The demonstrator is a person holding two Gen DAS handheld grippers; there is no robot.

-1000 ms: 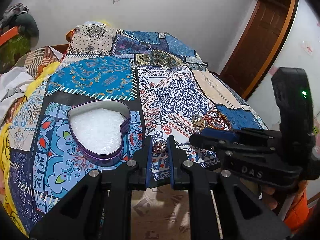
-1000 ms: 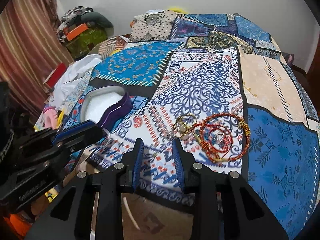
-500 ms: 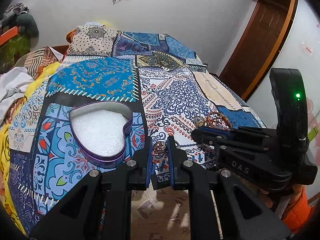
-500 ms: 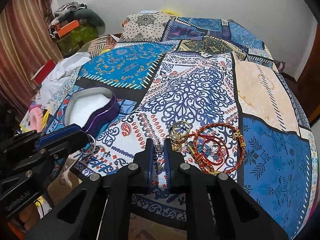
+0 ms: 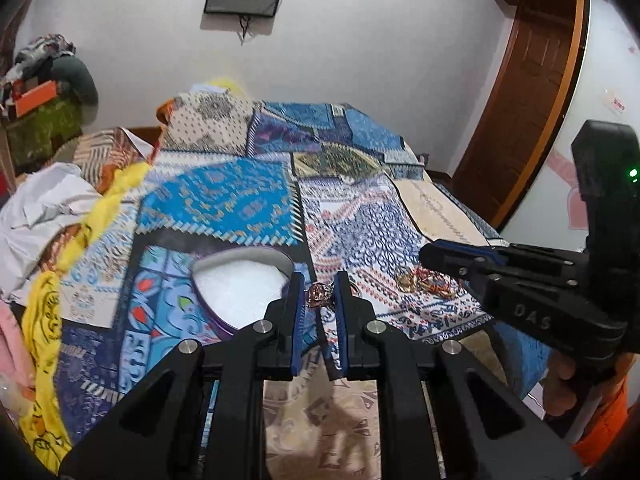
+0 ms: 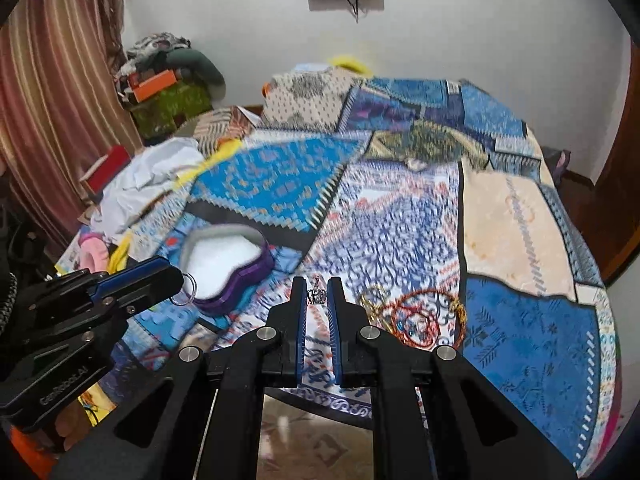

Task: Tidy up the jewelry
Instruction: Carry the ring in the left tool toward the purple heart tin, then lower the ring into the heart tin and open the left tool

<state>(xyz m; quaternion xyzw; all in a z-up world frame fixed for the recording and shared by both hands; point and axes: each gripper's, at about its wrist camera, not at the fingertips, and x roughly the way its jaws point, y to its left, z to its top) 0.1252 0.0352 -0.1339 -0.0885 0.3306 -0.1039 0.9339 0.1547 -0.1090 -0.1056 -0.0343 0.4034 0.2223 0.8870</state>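
Purple heart-shaped tin (image 5: 256, 284) lay open on your quilt (image 5: 224, 200), left gripper (image 5: 318, 300) pinched a copper ring (image 5: 318, 295), right gripper (image 6: 317, 295) clamped a small silver charm (image 6: 317, 295).

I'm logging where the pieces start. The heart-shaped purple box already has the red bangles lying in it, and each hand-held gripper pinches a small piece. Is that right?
Not quite. The heart-shaped purple box holds only white padding; the red bangles lie on the bedspread to its right, as the right wrist view shows. Each hand-held gripper, left and right, does pinch a small piece.

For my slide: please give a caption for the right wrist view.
Right gripper pinches a small ring above the quilt.
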